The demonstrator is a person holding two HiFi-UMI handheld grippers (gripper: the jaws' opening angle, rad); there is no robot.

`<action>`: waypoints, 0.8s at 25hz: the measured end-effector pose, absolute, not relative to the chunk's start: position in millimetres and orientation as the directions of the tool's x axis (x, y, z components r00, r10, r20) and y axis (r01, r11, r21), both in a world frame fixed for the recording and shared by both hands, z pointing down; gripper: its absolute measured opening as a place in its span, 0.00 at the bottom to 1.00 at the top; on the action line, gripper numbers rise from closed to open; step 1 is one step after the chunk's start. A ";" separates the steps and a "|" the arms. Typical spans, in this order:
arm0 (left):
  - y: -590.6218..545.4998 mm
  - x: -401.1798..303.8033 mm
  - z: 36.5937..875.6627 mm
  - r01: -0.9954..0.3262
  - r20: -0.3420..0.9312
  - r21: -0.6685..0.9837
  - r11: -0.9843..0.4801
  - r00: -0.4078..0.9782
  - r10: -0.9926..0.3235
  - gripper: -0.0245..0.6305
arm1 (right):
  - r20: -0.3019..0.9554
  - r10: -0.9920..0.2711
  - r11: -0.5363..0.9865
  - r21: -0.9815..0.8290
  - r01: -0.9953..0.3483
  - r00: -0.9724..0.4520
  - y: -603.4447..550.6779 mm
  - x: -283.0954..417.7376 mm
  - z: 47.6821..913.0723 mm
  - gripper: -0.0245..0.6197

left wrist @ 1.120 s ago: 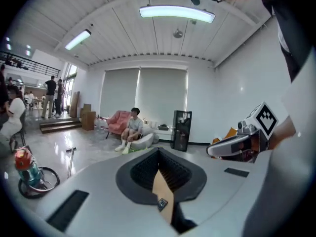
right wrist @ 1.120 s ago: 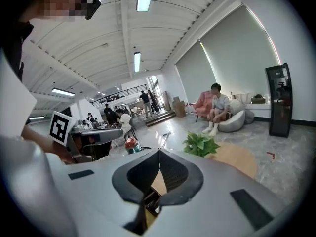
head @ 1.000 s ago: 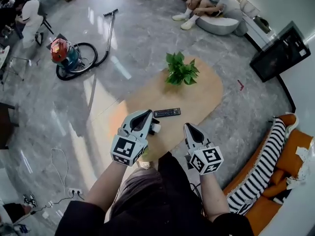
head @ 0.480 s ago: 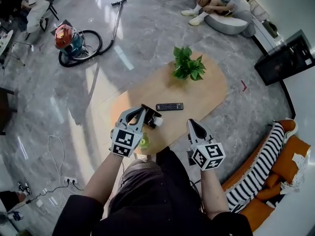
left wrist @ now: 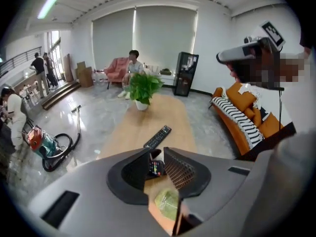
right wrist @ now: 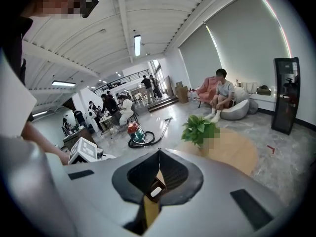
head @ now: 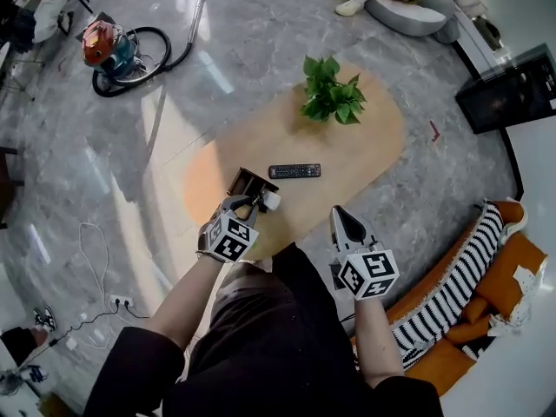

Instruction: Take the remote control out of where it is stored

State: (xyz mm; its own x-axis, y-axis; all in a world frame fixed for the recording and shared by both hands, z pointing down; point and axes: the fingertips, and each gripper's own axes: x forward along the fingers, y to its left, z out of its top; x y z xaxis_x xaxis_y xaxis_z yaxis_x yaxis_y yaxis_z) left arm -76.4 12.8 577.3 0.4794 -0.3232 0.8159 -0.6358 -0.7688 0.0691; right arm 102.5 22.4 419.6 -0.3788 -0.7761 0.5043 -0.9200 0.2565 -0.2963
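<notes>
A long black remote lies on the oval wooden table, also visible in the left gripper view as the black remote. Near the table's front edge stands a small dark brown storage box, open, with a white piece beside it. My left gripper points at this box and its jaws are opening. Through their narrow gap shows a small dark device with coloured buttons, untouched by the pads. My right gripper hovers off the table's front right edge, shut and empty.
A potted green plant stands at the table's far end. On the grey floor lie a vacuum cleaner with hose far left and a power strip with cable. An orange sofa with a striped cloth is at right; a person sits on a beanbag.
My left gripper's jaws, shut before, now stand slightly apart. The dark box, first hidden by that gripper, now shows open ahead of its tips. The right gripper has barely moved.
</notes>
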 end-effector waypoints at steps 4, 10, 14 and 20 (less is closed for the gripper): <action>25.1 -69.1 625.4 -0.586 0.886 0.101 -0.804 0.420 -0.195 0.26 | 0.535 -0.756 0.263 -0.280 -0.923 -0.377 25.5 114.8 429.8 0.05; 19.5 -63.9 675.1 -0.530 0.934 0.129 -0.838 0.349 -0.077 0.27 | 0.580 -0.734 0.209 -0.302 -0.930 -0.353 32.0 140.1 457.5 0.05; 19.2 -61.9 700.2 -0.527 0.957 0.169 -0.833 0.288 0.012 0.27 | 0.595 -0.731 0.158 -0.328 -0.931 -0.334 42.5 145.0 475.7 0.05; 24.2 -56.9 719.0 -0.528 0.979 0.135 -0.838 0.203 0.030 0.27 | 0.609 -0.726 0.102 -0.364 -0.926 -0.320 63.6 143.2 500.3 0.05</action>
State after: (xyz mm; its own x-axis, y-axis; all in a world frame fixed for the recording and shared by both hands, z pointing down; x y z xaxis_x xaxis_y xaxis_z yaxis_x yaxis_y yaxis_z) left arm -56.9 24.2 719.0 0.2030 0.0295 0.9787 -0.5282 -0.8383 0.1349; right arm 143.2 63.6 500.3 -0.3199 -0.7258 0.6090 -0.9257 0.1024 -0.3642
